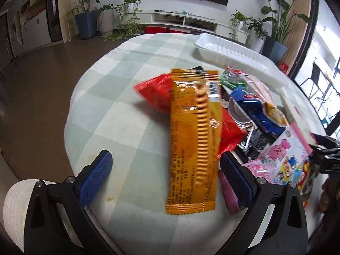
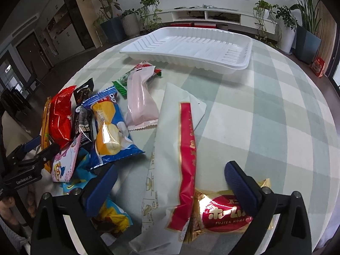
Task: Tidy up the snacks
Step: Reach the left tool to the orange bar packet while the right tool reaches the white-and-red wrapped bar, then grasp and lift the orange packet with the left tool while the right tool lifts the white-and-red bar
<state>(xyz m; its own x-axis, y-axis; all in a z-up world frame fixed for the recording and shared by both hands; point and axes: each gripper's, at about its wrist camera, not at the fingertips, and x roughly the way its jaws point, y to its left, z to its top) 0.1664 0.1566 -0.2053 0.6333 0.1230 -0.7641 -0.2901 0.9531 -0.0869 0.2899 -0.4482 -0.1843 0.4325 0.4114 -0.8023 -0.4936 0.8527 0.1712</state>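
Observation:
A long orange packet (image 1: 192, 140) lies on the checked tablecloth (image 1: 119, 106) between the fingers of my left gripper (image 1: 165, 170), which is open; the pads do not press it. It overlaps a red bag (image 1: 157, 93). In the right wrist view my right gripper (image 2: 172, 182) is open wide over a long white packet with a red stripe (image 2: 170, 148). A gold and red pie packet (image 2: 225, 214) lies under its right finger (image 2: 240, 184). A white ribbed tray (image 2: 191, 48) stands empty at the far side of the table.
Several loose snacks lie piled between the grippers: a blue packet (image 2: 110, 127), a pink packet (image 2: 141, 99), a green packet (image 2: 123, 82), a pink cartoon packet (image 1: 284, 157). The round table's edge (image 1: 72, 110) drops to brown floor on the left. Potted plants line the far wall.

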